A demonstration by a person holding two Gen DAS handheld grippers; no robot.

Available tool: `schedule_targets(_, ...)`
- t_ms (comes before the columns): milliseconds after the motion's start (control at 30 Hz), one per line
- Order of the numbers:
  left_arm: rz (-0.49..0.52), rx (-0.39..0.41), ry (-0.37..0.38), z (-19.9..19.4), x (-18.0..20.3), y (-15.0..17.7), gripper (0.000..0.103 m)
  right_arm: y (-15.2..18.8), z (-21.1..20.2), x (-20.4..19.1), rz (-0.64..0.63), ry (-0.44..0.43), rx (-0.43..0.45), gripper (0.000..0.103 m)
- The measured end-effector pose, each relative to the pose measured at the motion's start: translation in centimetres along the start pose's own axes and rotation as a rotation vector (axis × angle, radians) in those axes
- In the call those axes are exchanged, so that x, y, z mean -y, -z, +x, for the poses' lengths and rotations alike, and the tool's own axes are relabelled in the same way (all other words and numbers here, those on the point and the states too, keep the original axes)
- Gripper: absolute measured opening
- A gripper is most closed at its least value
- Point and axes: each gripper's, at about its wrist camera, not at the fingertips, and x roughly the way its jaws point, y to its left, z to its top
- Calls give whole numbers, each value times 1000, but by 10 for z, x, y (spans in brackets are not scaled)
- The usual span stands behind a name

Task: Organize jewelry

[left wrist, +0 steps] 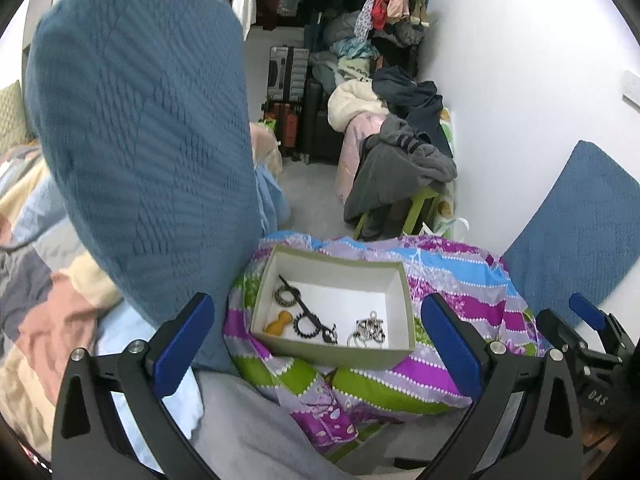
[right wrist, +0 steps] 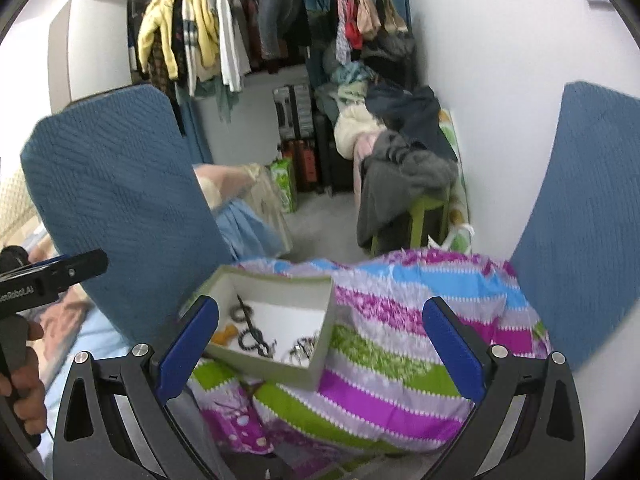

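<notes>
A shallow green box with a white inside [left wrist: 352, 268] sits on a striped purple, green and blue pillow [left wrist: 452, 280]. In it lie a black hair clip [left wrist: 310, 314], black beaded rings [left wrist: 303, 325], an orange piece [left wrist: 279, 323] and a silver chain piece [left wrist: 370, 330]. The box also shows in the right wrist view [right wrist: 324, 332]. My left gripper [left wrist: 320, 344] is open and empty, just before the box. My right gripper [right wrist: 320, 344] is open and empty, over the pillow [right wrist: 400, 344] to the right of the box. The right gripper also shows at the left wrist view's right edge [left wrist: 580, 328].
Blue quilted cushions stand at the left [left wrist: 140, 140] and right [left wrist: 580, 232]. A quilt [left wrist: 36, 280] lies at the left. Behind are a stool heaped with clothes [left wrist: 400, 168], suitcases [left wrist: 292, 92], hanging clothes [right wrist: 200, 32] and a white wall [left wrist: 520, 60].
</notes>
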Motion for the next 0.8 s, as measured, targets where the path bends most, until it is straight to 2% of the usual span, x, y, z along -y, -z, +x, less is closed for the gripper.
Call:
schedule_targets(133, -27, -43, 12, 11, -7, 17, 102, 9, 5, -2, 3, 3, -16, 102)
schedule_targets(233, -28, -60, -7, 16, -9, 25, 102, 14, 7, -4, 2, -1, -20, 102)
schedule_targets(533, -33, -70, -19, 17, -14, 27, 102, 27, 20, -11, -19, -2, -74, 102)
schedule_targets(800, -24, -86, -28, 21, -16, 28, 102, 32, 22, -13, -22, -4, -84, 102)
